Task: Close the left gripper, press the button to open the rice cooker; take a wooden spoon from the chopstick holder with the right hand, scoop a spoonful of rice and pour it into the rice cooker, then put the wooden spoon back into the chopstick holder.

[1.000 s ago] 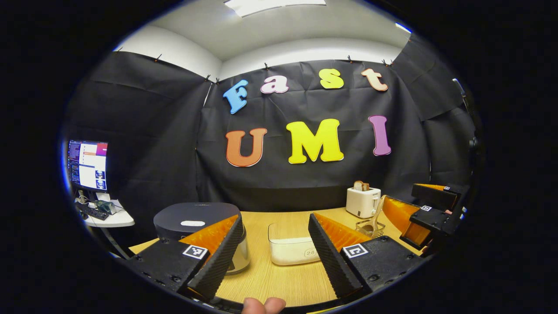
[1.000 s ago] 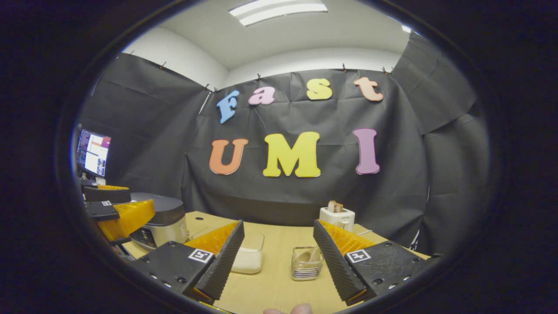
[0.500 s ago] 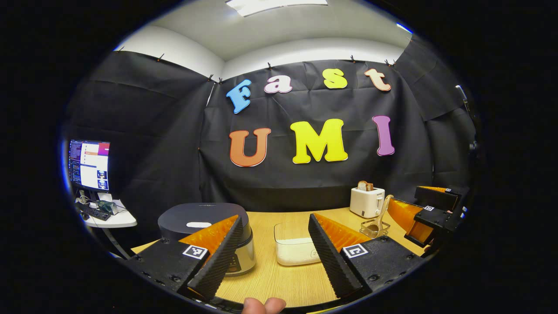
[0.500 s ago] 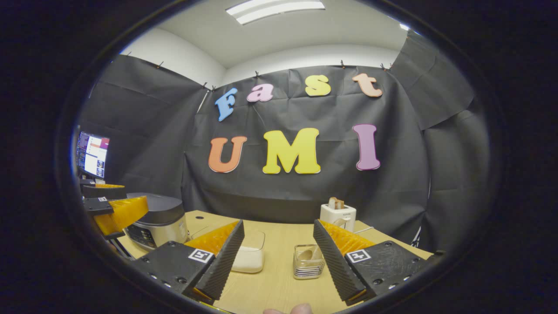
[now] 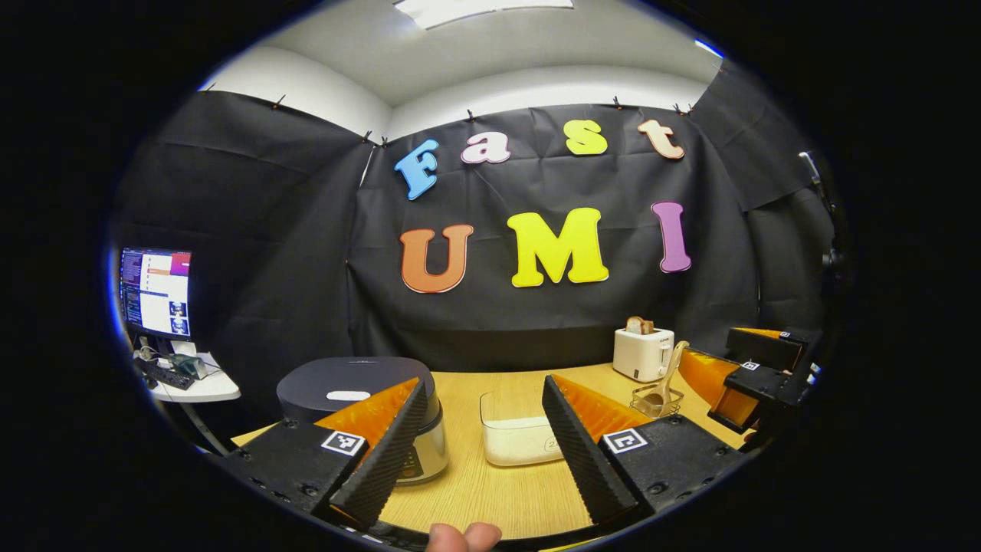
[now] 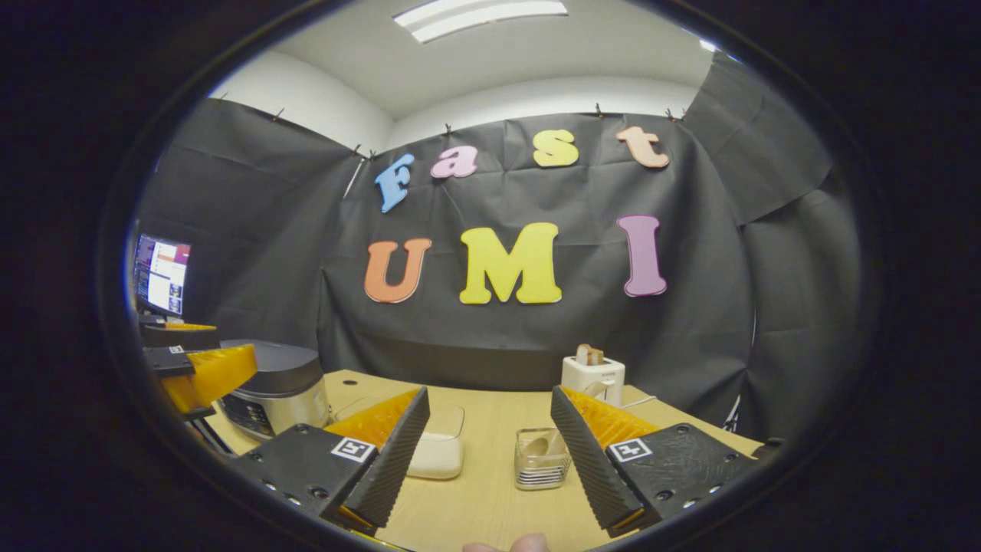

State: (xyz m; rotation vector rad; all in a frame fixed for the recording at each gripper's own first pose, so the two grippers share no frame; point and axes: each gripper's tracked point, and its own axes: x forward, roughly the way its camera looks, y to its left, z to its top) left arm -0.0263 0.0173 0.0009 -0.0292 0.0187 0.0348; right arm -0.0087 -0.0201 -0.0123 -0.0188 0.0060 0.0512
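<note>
Rice cooker (image 5: 360,399) first, since everything else is placed from it: in the left gripper view it sits lid-down just beyond your left gripper (image 5: 483,460), whose fingers stand wide apart with nothing between them, the cooker partly hidden behind the near-side finger. To the cooker's right on the table (image 5: 490,498) is the clear rice container (image 5: 517,437), and farther right again the chopstick holder (image 5: 655,399) with the wooden spoon (image 5: 668,376) standing tilted in it, a toaster (image 5: 642,354) behind that. Your right gripper (image 5: 747,376) hangs at the far right, beyond the holder and well apart from the cooker. You have yet to bring the left fingers together, and that is the risk: press with them spread and a single finger tip may slip off the button or straddle it, so the lid stays latched. In the right gripper view the rice cooker (image 6: 272,391) is far to the left with the left gripper (image 6: 199,368) beside it; the rice container (image 6: 437,448) lies right of the cooker, and the chopstick holder (image 6: 542,458) right of that, nearly between the spread, empty fingers of your right gripper (image 6: 487,460). The spoon's handle is hidden here behind one finger, so reaching now could knock the light wire holder over; judging by how little it weighs, it would slide or tip easily.
</note>
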